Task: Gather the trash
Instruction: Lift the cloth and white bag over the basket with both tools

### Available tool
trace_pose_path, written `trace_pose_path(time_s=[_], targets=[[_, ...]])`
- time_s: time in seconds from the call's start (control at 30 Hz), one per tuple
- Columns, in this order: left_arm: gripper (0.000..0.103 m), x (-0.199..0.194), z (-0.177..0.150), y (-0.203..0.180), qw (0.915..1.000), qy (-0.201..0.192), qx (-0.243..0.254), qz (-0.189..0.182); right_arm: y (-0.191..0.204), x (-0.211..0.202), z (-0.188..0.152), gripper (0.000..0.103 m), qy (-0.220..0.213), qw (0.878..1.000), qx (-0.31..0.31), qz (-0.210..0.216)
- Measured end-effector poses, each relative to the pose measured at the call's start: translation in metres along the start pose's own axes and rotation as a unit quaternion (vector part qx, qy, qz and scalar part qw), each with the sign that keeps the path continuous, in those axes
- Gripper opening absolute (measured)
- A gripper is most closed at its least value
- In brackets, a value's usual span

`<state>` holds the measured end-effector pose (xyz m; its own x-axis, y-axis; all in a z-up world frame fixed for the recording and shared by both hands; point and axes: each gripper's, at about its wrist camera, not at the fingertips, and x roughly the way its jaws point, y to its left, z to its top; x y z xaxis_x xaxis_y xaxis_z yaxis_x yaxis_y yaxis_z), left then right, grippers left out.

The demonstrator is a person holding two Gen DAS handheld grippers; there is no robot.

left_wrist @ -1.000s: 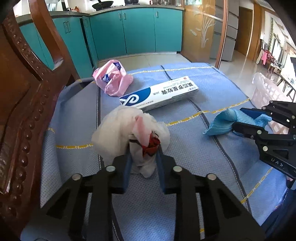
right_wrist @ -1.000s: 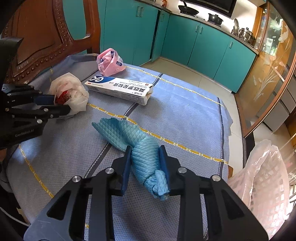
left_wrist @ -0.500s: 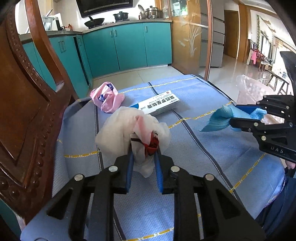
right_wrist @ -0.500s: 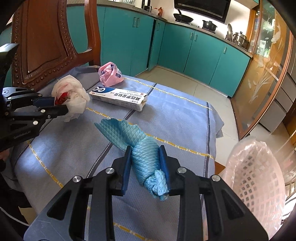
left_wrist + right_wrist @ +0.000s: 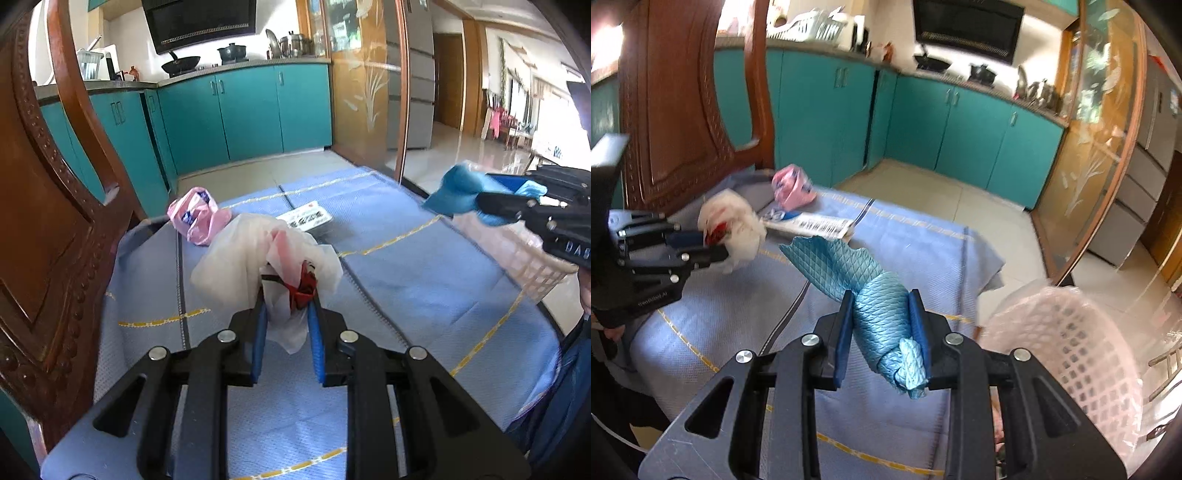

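While the white crumpled bag (image 5: 258,258), with a red scrap showing in its folds, sits pinched between the blue pads of the left gripper (image 5: 286,317) and is held clear of the table, the blue diamond-weave cloth (image 5: 871,295) is clamped lengthwise in the right gripper (image 5: 882,325), its loose end fanning toward 11 o'clock. At 3 o'clock of the cloth stands a pink lattice basket (image 5: 1071,343), beside the table edge. On the blue tablecloth (image 5: 406,266) a pink bag (image 5: 195,218) and a long white box (image 5: 812,223) lie toward 12 o'clock of the white bag. A carved wooden chair (image 5: 44,221) stands at 9 o'clock, with teal kitchen cabinets (image 5: 251,110) beyond.
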<state>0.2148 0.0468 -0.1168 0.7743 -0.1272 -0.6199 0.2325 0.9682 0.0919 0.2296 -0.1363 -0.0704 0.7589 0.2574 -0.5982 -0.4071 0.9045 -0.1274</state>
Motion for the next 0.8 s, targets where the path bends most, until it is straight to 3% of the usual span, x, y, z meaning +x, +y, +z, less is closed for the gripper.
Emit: trace_pose_path(time_s=[0.13, 0.37, 0.53, 0.8], targets=[[0.021, -0.016, 0.011, -0.016, 0.9996, -0.027, 0.005, 0.012, -0.033, -0.033, -0.007, 0.03, -0.033, 0.998, 0.036, -0.026], [0.021, -0.024, 0.046, -0.06, 0.9976, -0.037, -0.016, -0.056, -0.102, -0.071, -0.039, 0.03, -0.041, 0.988, 0.113, -0.093], [0.021, -0.009, 0.072, -0.114, 0.9927, -0.026, 0.002, -0.118, -0.134, -0.095, -0.06, 0.03, -0.048, 0.98, 0.151, -0.119], [0.021, 0.033, 0.101, -0.18, 0.9793, 0.017, 0.014, -0.201, -0.169, -0.08, -0.091, 0.03, 0.025, 0.968, 0.21, -0.131]])
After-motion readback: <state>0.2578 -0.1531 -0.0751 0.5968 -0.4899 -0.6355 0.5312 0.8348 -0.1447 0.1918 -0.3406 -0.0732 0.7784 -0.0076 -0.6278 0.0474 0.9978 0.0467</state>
